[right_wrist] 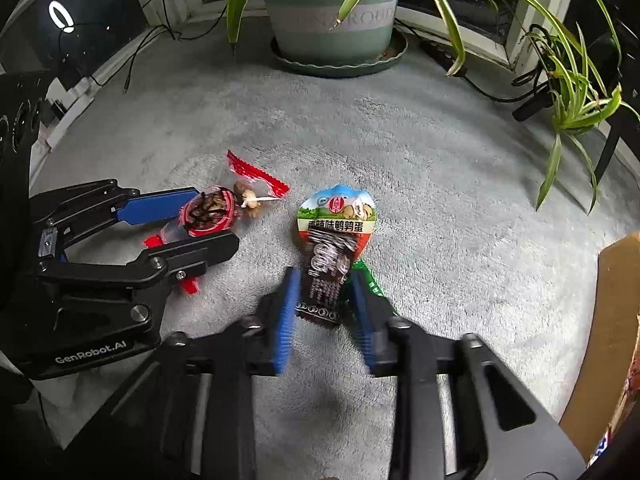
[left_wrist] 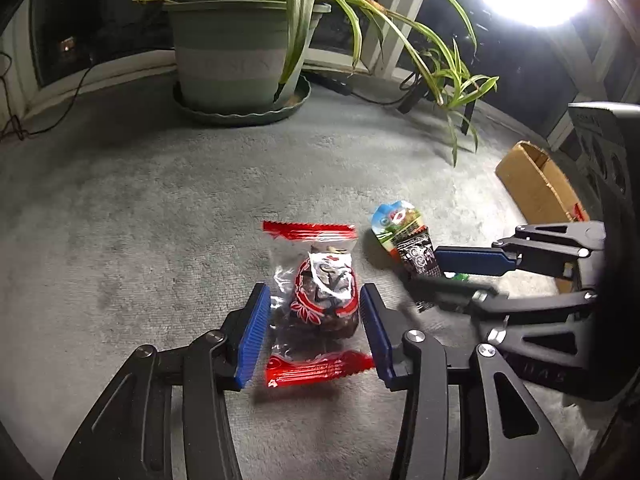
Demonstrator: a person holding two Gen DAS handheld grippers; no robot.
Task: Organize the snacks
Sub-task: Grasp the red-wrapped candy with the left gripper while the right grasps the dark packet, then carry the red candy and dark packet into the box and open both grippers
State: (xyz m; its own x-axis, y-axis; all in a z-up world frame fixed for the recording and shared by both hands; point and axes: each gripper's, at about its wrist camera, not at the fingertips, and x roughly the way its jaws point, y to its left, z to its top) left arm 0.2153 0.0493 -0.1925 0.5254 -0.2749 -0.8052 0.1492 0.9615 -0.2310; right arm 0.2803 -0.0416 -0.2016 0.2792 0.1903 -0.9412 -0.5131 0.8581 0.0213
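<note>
A clear snack packet with red ends [left_wrist: 316,300] lies on the grey carpet between the pads of my left gripper [left_wrist: 314,320]. The jaws stand open on either side of it, close to its sides. It also shows in the right wrist view [right_wrist: 212,212], with the left gripper [right_wrist: 208,220] around it. A quail-egg snack packet [right_wrist: 332,240] lies between the pads of my right gripper [right_wrist: 326,308], which is open around its lower end. A green packet [right_wrist: 370,280] lies partly under it. The egg packet shows in the left wrist view [left_wrist: 404,236] with the right gripper [left_wrist: 444,276].
A cardboard box [left_wrist: 536,184] stands at the right, also seen in the right wrist view [right_wrist: 612,320]. A large potted plant [left_wrist: 240,48] stands at the back, with long leaves [left_wrist: 452,80] hanging to the right. Cables run along the wall.
</note>
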